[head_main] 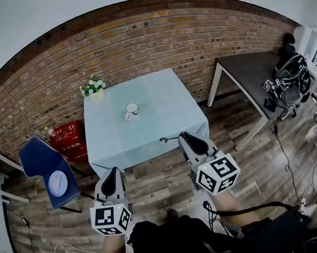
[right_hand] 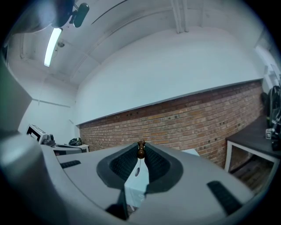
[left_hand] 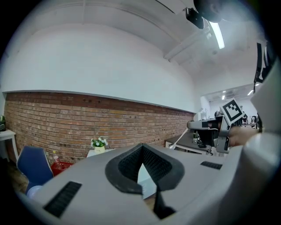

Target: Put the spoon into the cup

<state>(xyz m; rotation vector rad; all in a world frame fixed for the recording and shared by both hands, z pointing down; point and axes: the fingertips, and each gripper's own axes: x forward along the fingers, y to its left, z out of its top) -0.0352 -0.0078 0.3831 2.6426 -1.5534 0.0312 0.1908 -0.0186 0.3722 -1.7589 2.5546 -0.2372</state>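
Note:
A white cup (head_main: 131, 109) stands near the middle of a small table with a pale blue cloth (head_main: 166, 114). My right gripper (head_main: 185, 136) hovers at the table's near edge, shut on a thin spoon (head_main: 169, 139) that sticks out to the left. In the right gripper view the spoon's brown handle end (right_hand: 141, 150) is pinched at the tips of the gripper (right_hand: 141, 147), with the bowl hanging below. My left gripper (head_main: 113, 171) is lower left, short of the table. Its jaws (left_hand: 142, 147) meet at the tips with nothing between them.
A small pot of white flowers (head_main: 92, 88) sits at the table's far left corner. A blue chair (head_main: 42, 161) and a red crate (head_main: 68, 140) stand to the left by the brick wall. A dark table (head_main: 252, 71) with gear and floor cables is to the right.

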